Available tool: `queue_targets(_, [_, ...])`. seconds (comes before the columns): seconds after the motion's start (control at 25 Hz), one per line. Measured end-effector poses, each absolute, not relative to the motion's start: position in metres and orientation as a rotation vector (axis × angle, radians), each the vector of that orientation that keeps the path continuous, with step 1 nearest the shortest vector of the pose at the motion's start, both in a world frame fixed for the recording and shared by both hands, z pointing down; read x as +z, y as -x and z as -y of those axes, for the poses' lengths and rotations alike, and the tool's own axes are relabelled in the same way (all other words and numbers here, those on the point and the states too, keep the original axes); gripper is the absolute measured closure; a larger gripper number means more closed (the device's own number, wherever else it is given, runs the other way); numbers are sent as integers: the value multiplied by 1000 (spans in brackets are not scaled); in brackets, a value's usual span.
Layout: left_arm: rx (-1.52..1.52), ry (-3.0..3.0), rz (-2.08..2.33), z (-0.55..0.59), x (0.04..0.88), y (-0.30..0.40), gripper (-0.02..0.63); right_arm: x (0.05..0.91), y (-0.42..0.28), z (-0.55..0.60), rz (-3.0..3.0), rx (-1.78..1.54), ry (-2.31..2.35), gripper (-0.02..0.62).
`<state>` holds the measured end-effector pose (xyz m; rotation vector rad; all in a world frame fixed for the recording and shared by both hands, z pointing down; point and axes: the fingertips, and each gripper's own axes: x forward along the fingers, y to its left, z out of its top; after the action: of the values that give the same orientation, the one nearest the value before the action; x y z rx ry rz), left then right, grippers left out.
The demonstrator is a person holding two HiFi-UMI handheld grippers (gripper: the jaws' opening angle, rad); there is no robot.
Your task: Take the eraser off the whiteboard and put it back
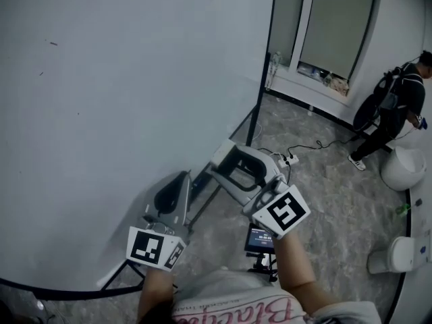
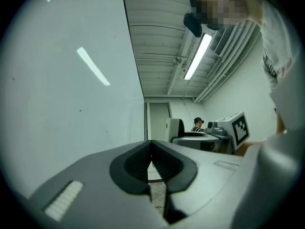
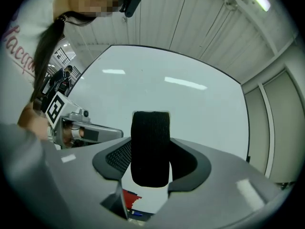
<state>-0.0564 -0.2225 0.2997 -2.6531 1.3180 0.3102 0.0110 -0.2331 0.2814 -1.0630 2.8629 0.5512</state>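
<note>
Clamped on the black felt block eraser point(image 3: 150, 137), the right gripper point(image 3: 151, 162) should seat it flat on the large white whiteboard point(image 3: 195, 109); the left gripper point(image 2: 151, 163) is pinched closed, empty.

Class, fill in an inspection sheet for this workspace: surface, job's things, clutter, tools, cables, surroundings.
Surface: whiteboard, blank apart from a few small specks.
Job's things: eraser, off the whiteboard, black felt showing.
Clutter: small screen below the right hand.
Tools: right tool shut on the eraser; left tool shut, nothing in it.
Cables: cable and power strip lying on the floor.
Surroundings: a person stands at the far right.
</note>
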Motion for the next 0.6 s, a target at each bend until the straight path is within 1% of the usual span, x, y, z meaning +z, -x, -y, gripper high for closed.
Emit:
queue_targets(0.16, [310, 2642, -1316, 212, 297, 57, 607, 295, -22, 211, -2857, 464, 1079, 365])
queue_targets(0.6, [317, 2655, -1252, 201, 294, 49, 607, 299, -24, 204, -2859, 511, 1131, 364])
